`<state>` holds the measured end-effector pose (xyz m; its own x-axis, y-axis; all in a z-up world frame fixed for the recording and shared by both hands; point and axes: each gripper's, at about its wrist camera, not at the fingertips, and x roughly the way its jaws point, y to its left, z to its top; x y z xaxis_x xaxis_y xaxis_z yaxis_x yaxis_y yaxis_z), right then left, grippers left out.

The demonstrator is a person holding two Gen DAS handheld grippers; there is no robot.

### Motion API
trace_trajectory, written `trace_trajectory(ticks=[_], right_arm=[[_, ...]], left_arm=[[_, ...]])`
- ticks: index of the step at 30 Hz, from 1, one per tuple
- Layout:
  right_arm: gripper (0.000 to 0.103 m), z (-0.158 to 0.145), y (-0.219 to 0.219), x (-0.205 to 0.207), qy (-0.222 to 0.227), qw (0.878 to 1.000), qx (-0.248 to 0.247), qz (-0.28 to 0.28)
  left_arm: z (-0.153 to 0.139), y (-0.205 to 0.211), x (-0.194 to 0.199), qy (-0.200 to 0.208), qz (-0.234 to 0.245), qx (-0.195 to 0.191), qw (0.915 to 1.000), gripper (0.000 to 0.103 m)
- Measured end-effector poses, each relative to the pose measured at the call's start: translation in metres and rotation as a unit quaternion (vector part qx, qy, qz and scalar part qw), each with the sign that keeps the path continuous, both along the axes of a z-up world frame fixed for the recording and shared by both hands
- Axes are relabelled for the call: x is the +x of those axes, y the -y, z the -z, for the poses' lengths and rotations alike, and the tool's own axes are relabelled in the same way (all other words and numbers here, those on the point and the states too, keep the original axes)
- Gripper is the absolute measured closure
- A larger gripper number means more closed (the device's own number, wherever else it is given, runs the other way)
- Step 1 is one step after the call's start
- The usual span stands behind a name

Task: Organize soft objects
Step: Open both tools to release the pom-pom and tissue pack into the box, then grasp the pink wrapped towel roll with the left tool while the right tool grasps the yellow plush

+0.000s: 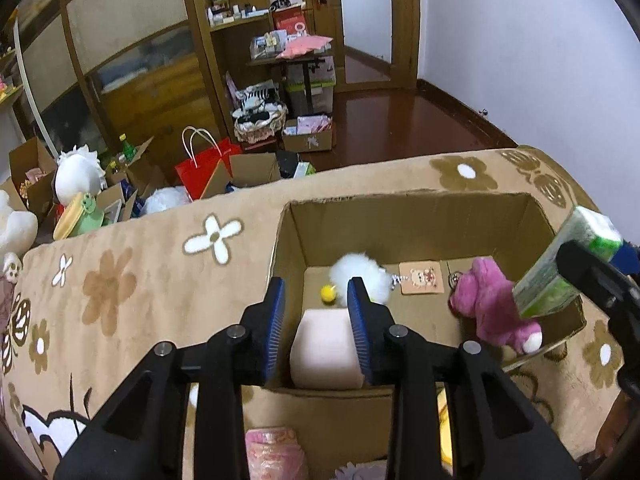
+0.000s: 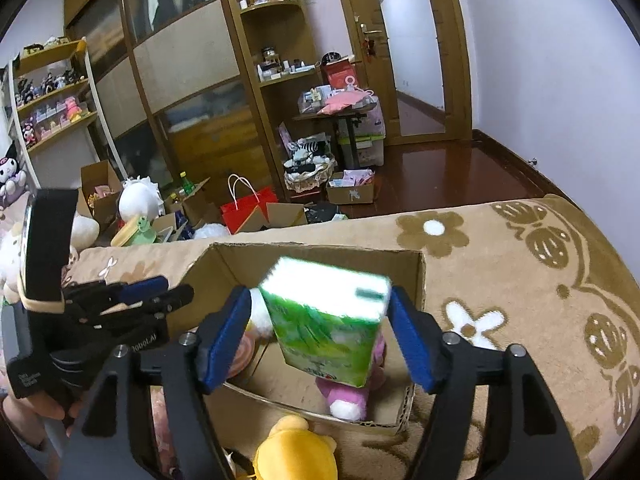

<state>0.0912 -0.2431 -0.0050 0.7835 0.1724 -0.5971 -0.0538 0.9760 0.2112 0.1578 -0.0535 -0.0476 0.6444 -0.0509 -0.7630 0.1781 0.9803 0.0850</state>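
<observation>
both tongs release over the box (image 1: 400, 216): right gripper (image 2: 320, 336) wide around blurred tissue pack (image 2: 326, 320), seemingly free; left gripper (image 1: 316, 320) loosening beside the pink roll (image 1: 324, 348).

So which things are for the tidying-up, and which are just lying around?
For the job:
cardboard box
pink roll
green tissue pack
pink plush
white fluffy toy
yellow plush, waiting beside the box

Just lying around:
red paper bag
bottles
small table with boxes
shelves of dolls
</observation>
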Motion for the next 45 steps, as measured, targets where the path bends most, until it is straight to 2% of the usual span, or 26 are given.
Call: trace_trajectory(ticks=[1,3,9,11,17,23,29,39,45], right_arm=[[0.021,-0.002,0.0,-0.001,0.002,1.0,0.001,0.001],[0.017,-0.007,0.0,-0.004,0.007,1.0,0.004,0.003],[0.016,-0.013,0.001,-0.009,0.009,1.0,0.004,0.009],[0.016,-0.014,0.006,-0.01,0.01,1.0,0.008,0.015],[0.016,-0.026,0.019,-0.021,0.026,0.999,0.029,0.033],[0.016,-0.038,0.023,-0.037,0.034,0.998,0.038,0.042],[0.016,-0.037,0.015,-0.055,0.017,0.998,0.04,0.037],[0.016,-0.019,-0.005,-0.082,-0.029,0.999,0.016,0.02],[0.016,0.0,-0.018,-0.087,-0.068,0.998,0.017,0.006]], left_arm=[[0.0,-0.001,-0.001,-0.003,-0.002,-0.001,1.0,0.068],[-0.002,-0.005,-0.004,-0.004,-0.007,-0.001,1.0,0.057],[-0.012,-0.009,-0.016,0.016,-0.015,0.01,0.9997,0.042],[-0.014,-0.011,-0.019,0.017,-0.019,0.01,0.9996,0.028],[-0.019,-0.017,-0.029,0.017,-0.024,0.007,0.9996,0.017],[-0.023,-0.025,-0.045,0.011,-0.027,0.01,0.9995,0.01],[-0.026,-0.029,-0.062,0.0,-0.025,0.02,0.9995,0.008],[-0.013,-0.039,-0.088,-0.058,-0.027,0.04,0.9972,0.007],[0.004,-0.047,-0.085,-0.087,-0.043,0.05,0.994,0.007]])
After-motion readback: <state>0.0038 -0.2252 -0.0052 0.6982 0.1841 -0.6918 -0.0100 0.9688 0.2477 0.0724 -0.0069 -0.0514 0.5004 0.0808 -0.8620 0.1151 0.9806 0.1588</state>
